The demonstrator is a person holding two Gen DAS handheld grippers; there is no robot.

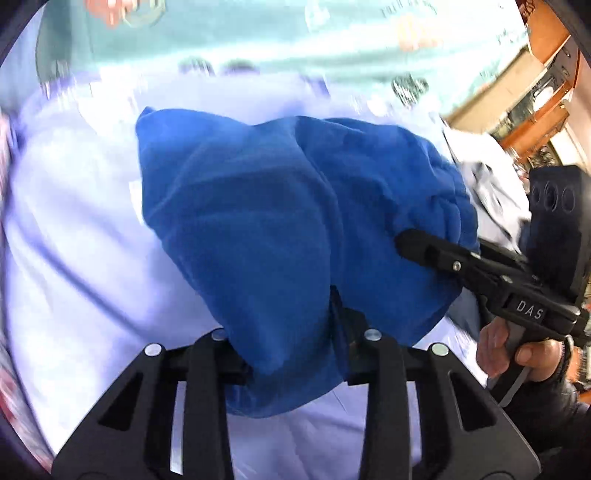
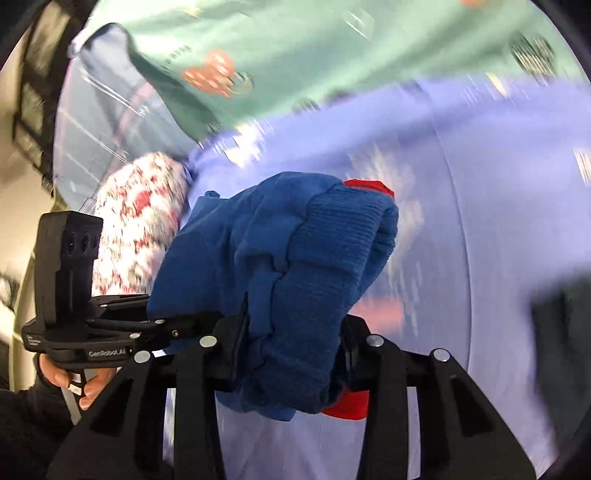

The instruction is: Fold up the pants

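The blue fleece pants (image 1: 280, 221) hang bunched between both grippers above a pale lilac sheet (image 1: 74, 229). My left gripper (image 1: 291, 350) is shut on one edge of the pants. My right gripper (image 2: 291, 354) is shut on the ribbed waistband (image 2: 332, 251), where a red lining (image 2: 365, 186) shows. In the left wrist view the right gripper (image 1: 406, 242) reaches in from the right, pinching the cloth. In the right wrist view the left gripper (image 2: 162, 325) comes in from the left, its tips hidden in the cloth.
A mint-green printed cover (image 1: 258, 33) lies at the far side of the sheet. A red-and-white patterned pillow (image 2: 140, 221) sits at the left in the right wrist view. Wooden furniture (image 1: 535, 92) stands at the far right. Grey cloth (image 1: 487, 184) lies beside the pants.
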